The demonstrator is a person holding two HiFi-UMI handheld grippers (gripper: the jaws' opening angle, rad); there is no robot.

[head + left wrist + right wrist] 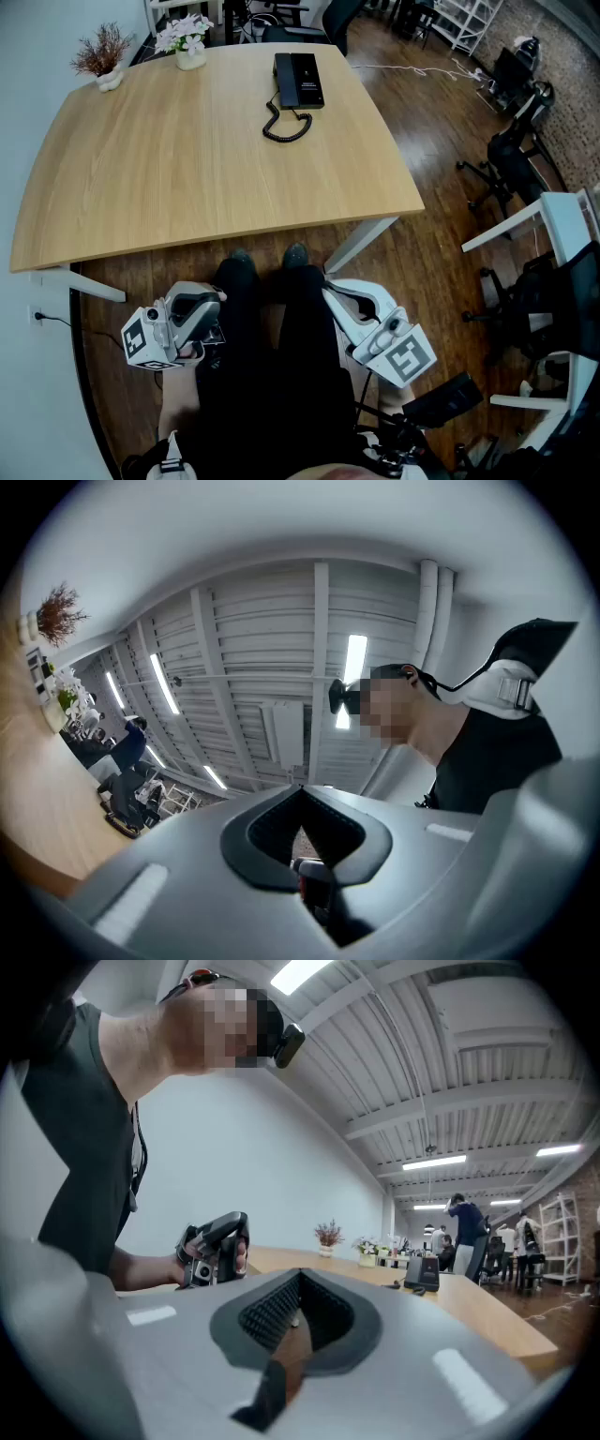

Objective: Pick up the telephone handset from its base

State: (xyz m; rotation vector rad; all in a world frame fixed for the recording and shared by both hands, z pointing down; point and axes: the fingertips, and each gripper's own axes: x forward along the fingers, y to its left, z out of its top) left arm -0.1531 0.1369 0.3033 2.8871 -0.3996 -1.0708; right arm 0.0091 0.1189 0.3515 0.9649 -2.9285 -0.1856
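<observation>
A black telephone (298,80) sits at the far side of the wooden table (169,169), with its handset (284,81) lying on the base and a coiled cord (286,127) in front. In the right gripper view the telephone (421,1274) is small and far away. Both grippers are held low beside the person's legs, short of the table's near edge. The left gripper (200,302) is tilted upward at the ceiling, jaws shut and empty (302,789). Held level, the right gripper (342,292) is shut on nothing (298,1274).
A dried red plant (101,56) and a pot of white flowers (187,39) stand at the table's far left. Black office chairs (511,155) and a white desk (562,220) are on the right. People stand in the background (466,1232).
</observation>
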